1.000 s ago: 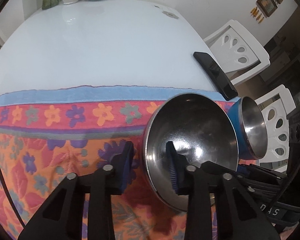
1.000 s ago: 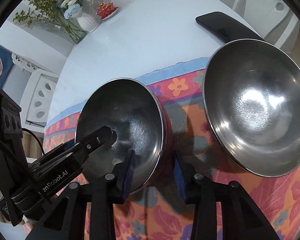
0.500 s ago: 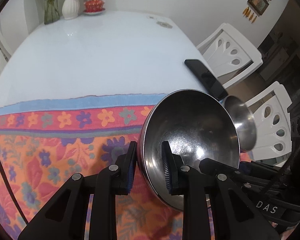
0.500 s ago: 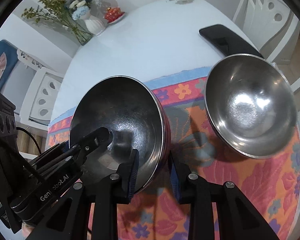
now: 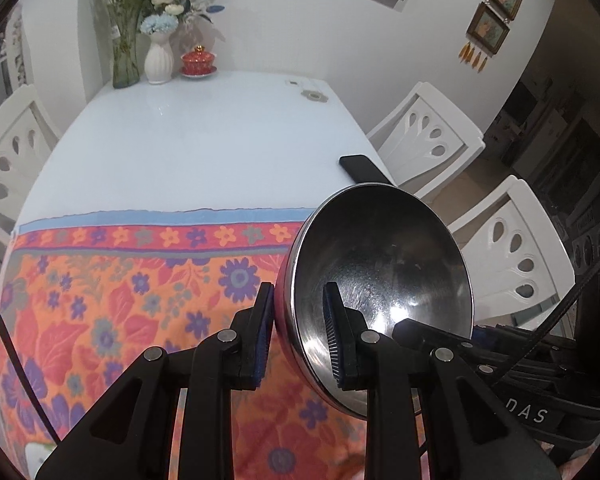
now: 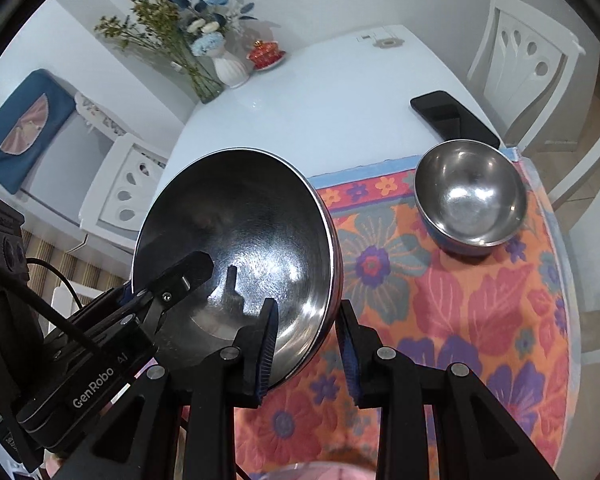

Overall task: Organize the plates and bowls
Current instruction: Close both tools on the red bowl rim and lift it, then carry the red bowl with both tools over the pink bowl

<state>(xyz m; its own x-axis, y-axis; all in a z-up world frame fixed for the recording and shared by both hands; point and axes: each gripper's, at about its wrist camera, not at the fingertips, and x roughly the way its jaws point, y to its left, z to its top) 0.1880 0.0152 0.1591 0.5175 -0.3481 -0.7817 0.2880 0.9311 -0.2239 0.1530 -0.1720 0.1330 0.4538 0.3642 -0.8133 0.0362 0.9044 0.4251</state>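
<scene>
Together, both grippers' ribbed fingers (image 5: 334, 344) pinch one round, glossy steel bowl's (image 5: 384, 276) thin rim.

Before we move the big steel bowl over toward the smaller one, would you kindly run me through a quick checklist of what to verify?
1. Left gripper clamped on the large steel bowl rim: ok, one finger inside, one outside.
2. Right gripper clamped on the opposite rim: ok.
3. Large bowl empty: ok, nothing shows inside.
4. Small steel bowl upright and empty on the floral cloth: ok.
5. Cloth between the two bowls free of objects: ok.
6. Black phone clear of the small bowl: cannot tell, it lies right behind the rim.
</scene>
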